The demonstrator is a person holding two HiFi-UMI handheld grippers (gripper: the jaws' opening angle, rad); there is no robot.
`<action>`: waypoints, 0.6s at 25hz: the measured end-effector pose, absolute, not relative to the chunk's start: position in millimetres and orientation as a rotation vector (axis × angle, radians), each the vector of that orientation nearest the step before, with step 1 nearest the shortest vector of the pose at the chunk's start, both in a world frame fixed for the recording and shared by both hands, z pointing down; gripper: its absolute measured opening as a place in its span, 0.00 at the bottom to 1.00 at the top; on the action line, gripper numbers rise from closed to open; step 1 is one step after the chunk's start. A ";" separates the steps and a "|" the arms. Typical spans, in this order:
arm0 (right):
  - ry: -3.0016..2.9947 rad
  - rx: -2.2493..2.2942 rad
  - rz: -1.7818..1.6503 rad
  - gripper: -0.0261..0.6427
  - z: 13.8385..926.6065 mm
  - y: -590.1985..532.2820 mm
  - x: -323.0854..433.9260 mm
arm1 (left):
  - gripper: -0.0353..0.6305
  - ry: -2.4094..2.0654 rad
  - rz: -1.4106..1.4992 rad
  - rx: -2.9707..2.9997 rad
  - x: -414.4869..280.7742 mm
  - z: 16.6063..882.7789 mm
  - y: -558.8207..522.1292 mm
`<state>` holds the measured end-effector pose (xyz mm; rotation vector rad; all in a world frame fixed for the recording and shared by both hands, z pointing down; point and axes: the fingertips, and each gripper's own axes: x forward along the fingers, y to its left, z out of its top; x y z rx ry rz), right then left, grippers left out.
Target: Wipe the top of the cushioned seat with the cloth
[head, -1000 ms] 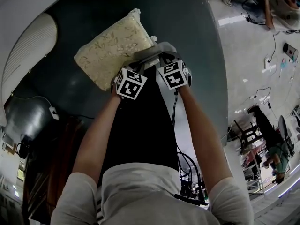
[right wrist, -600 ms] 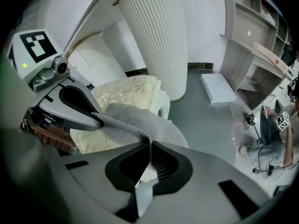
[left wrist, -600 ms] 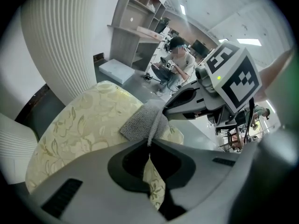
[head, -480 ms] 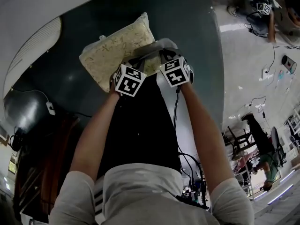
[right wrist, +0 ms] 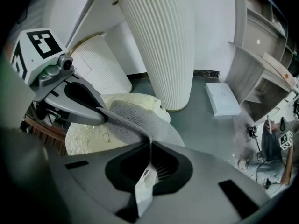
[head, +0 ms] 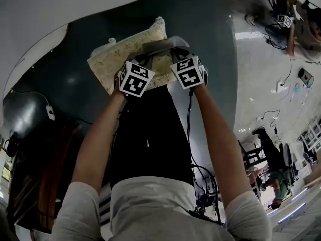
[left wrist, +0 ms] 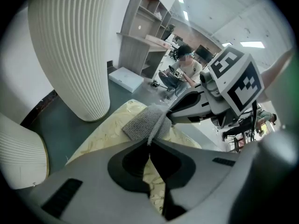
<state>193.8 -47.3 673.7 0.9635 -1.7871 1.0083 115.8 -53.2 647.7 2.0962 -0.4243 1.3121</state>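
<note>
The cushioned seat is cream with a leaf pattern and sits on a dark teal floor. A grey cloth is stretched over its near right part. My left gripper is shut on one edge of the cloth, and my right gripper is shut on the other edge. In the left gripper view the cloth rises from my left gripper's closed jaws above the seat. The right gripper view shows the cloth running from my right gripper to the left gripper, over the seat.
Tall white ribbed columns stand close behind the seat. A flat white box lies on the floor beyond. Dark wooden furniture is at my left. A seated person and shelving are in the far room.
Both grippers with the cloth between them have slid a little further over the seat. The head view has shifted, so the seat sits higher in the frame.
</note>
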 end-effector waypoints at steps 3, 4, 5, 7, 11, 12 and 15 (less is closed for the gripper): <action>-1.795 0.961 0.994 0.07 673.6 -59.8 192.4 | 0.09 -0.449 1.299 2.101 113.8 646.4 -62.4; -1.797 0.959 0.992 0.07 673.3 -62.5 191.1 | 0.09 -0.461 1.294 2.098 112.2 646.0 -64.8; -1.797 0.956 0.990 0.07 673.0 -64.7 190.1 | 0.09 -0.470 1.289 2.095 110.6 645.6 -67.0; -1.797 0.949 0.987 0.07 672.6 -69.0 189.3 | 0.09 -0.483 1.281 2.091 108.3 644.4 -71.3; -1.796 0.939 0.979 0.07 671.4 -78.0 187.0 | 0.09 -0.512 1.271 2.087 102.3 643.2 -80.3; -1.799 0.933 0.971 0.07 671.8 -80.7 186.3 | 0.09 -0.523 1.269 2.084 100.7 643.3 -83.2; -1.803 0.927 0.959 0.07 672.3 -88.2 185.3 | 0.09 -0.546 1.265 2.084 98.2 643.1 -91.4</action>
